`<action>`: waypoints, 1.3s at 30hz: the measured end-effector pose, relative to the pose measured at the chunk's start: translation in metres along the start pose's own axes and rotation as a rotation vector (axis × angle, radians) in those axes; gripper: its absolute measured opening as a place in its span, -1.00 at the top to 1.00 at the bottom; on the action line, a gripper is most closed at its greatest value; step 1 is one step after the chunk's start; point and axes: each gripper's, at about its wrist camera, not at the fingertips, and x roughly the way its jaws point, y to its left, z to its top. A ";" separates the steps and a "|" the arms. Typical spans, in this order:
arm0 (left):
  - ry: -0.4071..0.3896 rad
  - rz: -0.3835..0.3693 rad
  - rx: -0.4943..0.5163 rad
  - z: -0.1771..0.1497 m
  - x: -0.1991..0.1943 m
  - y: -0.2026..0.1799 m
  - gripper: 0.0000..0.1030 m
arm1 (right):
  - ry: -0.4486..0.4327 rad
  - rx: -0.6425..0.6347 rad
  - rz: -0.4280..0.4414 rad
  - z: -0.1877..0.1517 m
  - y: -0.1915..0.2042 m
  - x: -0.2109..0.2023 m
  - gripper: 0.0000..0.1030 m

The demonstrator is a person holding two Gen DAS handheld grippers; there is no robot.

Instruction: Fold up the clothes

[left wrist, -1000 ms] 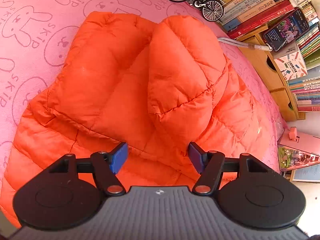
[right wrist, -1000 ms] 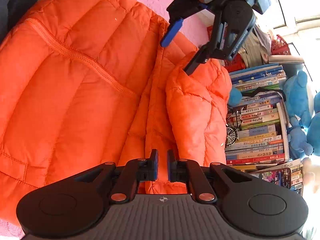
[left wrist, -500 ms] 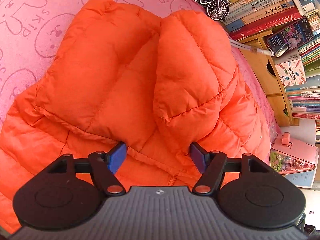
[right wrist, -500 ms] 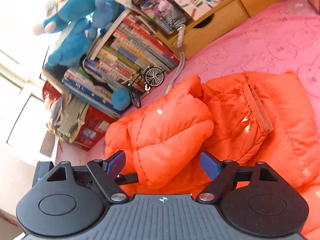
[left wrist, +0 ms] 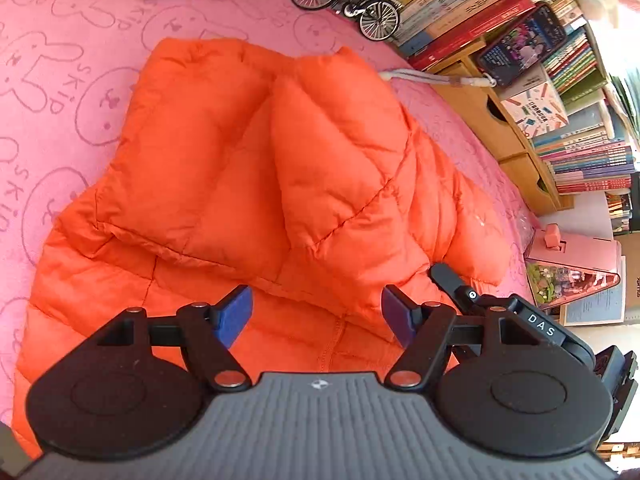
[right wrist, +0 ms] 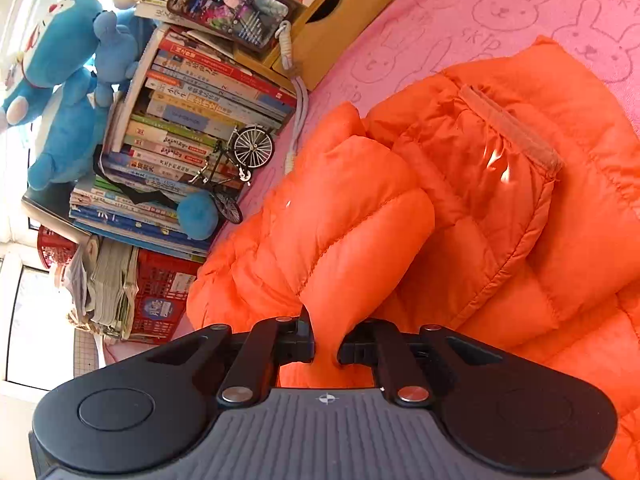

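An orange puffer jacket (left wrist: 208, 168) lies spread on the pink bedspread (left wrist: 60, 80), with one sleeve (left wrist: 340, 176) folded over its body. My left gripper (left wrist: 316, 316) hovers above the jacket's lower part. Its jaws are opening and no fabric is between the blue pads (left wrist: 234, 312). In the right wrist view, my right gripper (right wrist: 326, 344) is shut on a fold of the sleeve (right wrist: 360, 232) at its near end, beside the jacket (right wrist: 520, 208). Part of the right gripper (left wrist: 460, 288) shows at the jacket's right edge in the left wrist view.
Stacked books (right wrist: 192, 128) with a toy bicycle (right wrist: 240, 164) line the bed's edge, next to a wooden drawer box (left wrist: 500, 128) and a phone (left wrist: 520, 44). Blue plush toys (right wrist: 68, 80) and a red basket (right wrist: 160, 288) sit beyond the books. A pink box (left wrist: 576, 264) stands by the bed.
My right gripper swung round to the sleeve, stood open over it half a second ago, and has now closed on it. The left gripper has pulled back upward with its jaws slightly wider.
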 end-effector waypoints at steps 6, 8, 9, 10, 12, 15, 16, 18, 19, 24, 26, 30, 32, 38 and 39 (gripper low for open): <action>-0.322 0.248 0.202 0.020 -0.011 -0.039 -0.72 | 0.036 -0.072 -0.042 -0.005 -0.006 -0.020 0.80; -0.352 0.354 0.274 0.026 0.010 -0.049 -0.72 | 0.028 -0.146 -0.081 -0.010 -0.003 -0.019 0.79; -0.359 0.389 0.309 0.025 0.019 -0.050 -0.72 | 0.014 -0.231 -0.119 -0.014 0.003 -0.017 0.79; -0.366 0.425 0.345 0.023 0.027 -0.052 -0.72 | 0.000 -0.315 -0.157 -0.018 0.009 -0.015 0.77; -0.385 0.499 0.425 0.018 0.043 -0.054 -0.72 | -0.032 -0.502 -0.232 -0.028 0.022 -0.010 0.75; -0.428 0.596 0.570 0.008 0.064 -0.058 -0.74 | -0.101 -0.905 -0.342 -0.061 0.044 0.003 0.72; -0.447 0.628 0.631 0.003 0.070 -0.060 -0.78 | -0.120 -1.023 -0.370 -0.073 0.047 0.008 0.71; -0.471 0.680 0.740 -0.006 0.082 -0.061 -0.88 | -0.140 -1.181 -0.407 -0.091 0.047 0.016 0.71; -0.475 0.697 0.784 -0.009 0.087 -0.060 -0.91 | -0.142 -1.219 -0.419 -0.097 0.044 0.019 0.71; -0.443 0.714 0.888 -0.022 0.108 -0.052 -0.98 | -0.127 -1.256 -0.451 -0.110 0.031 0.030 0.71; -0.433 0.710 0.891 -0.024 0.113 -0.048 -1.00 | -0.124 -1.260 -0.462 -0.114 0.029 0.033 0.69; -0.419 0.693 0.880 -0.025 0.118 -0.042 -1.00 | -0.137 -1.277 -0.471 -0.119 0.030 0.029 0.57; -0.419 0.684 0.878 -0.025 0.119 -0.040 -1.00 | -0.162 -1.274 -0.483 -0.118 0.029 0.019 0.07; -0.430 0.605 0.808 -0.023 0.115 -0.029 -1.00 | -0.380 -1.390 -0.548 -0.116 0.037 -0.022 -0.70; -0.431 0.588 0.791 -0.022 0.114 -0.026 -1.00 | -0.439 -1.424 -0.546 -0.116 0.044 -0.028 -0.74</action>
